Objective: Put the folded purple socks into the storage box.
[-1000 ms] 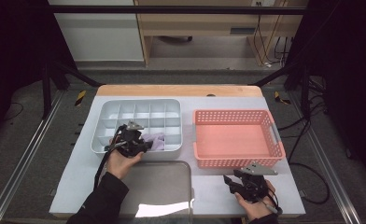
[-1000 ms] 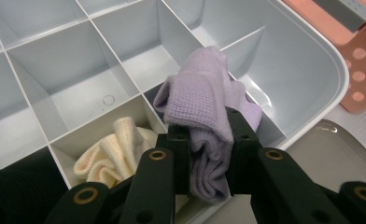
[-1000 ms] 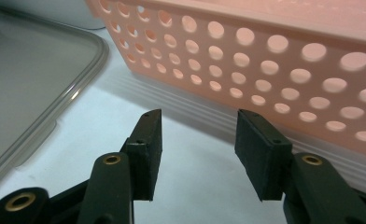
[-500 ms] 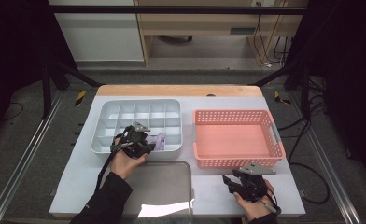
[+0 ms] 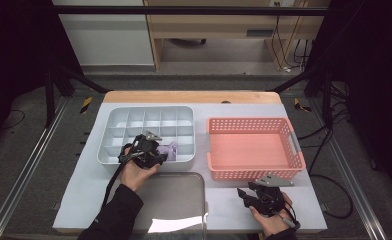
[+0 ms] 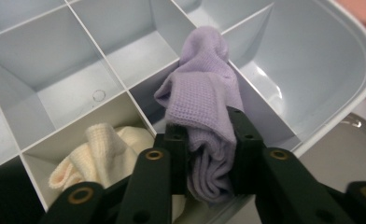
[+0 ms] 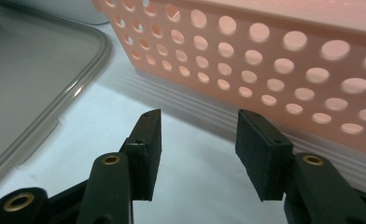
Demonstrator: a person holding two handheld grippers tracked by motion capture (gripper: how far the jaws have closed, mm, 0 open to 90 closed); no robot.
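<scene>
The left gripper [image 6: 208,154] clamped a purple sock [image 6: 204,100] over the organiser [image 5: 111,125], beside a stowed cream sock [image 6: 99,156]; the right gripper [image 7: 197,154] idled, jaws apart.

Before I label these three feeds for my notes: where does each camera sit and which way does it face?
High view: above the near side, looking forward and down; both forearms enter below.
Left gripper view: rides the left claw, facing the purple sock in the grey divided tray.
Right gripper view: rides the right claw, facing the pink basket.
Shared: high and left see the tray.
</scene>
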